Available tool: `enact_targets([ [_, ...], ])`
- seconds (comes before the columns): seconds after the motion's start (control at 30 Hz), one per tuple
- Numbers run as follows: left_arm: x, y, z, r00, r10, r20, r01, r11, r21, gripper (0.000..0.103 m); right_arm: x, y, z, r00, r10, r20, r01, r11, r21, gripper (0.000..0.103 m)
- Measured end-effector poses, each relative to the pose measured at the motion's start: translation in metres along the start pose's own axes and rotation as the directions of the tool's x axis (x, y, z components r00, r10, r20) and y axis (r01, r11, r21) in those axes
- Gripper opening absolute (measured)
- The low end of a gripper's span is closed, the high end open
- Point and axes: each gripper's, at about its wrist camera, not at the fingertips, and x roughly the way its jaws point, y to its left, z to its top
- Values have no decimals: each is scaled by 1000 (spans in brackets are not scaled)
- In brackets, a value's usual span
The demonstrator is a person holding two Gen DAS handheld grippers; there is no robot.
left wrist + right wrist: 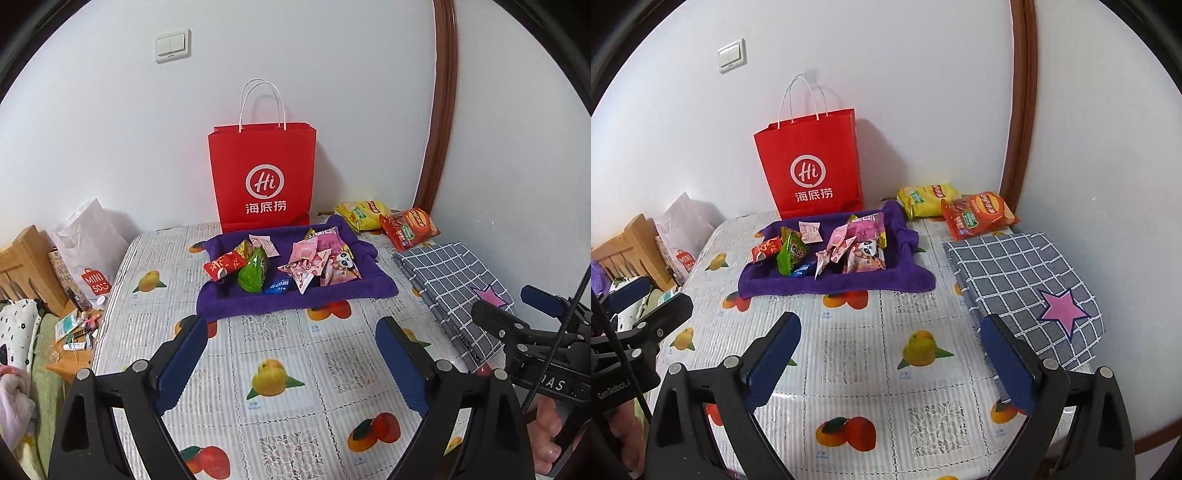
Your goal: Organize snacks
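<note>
The snack packets (284,264) lie heaped on the purple towel (295,301), straight ahead of both wide-open, empty grippers; the towel's long side runs crosswise, and the left gripper (291,332) looks slightly nearer than the right gripper (890,328).

Desk (280,354) under a fruit-print cover, purple towel (295,295) spread toward the back, red paper bag (262,173) upright behind it at the wall, yellow chip bag (360,214) and orange chip bag (410,229) back right, folded grey checked cloth (450,284) along the right edge
</note>
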Motion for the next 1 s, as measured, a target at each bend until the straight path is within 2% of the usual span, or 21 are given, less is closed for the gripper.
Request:
enact_targets([
  [1.0,-7,-4,-2,1000,6,-5,-6,1000,-12,93,-12,-1,-4,1000,13,7,-14,1000,4,97],
])
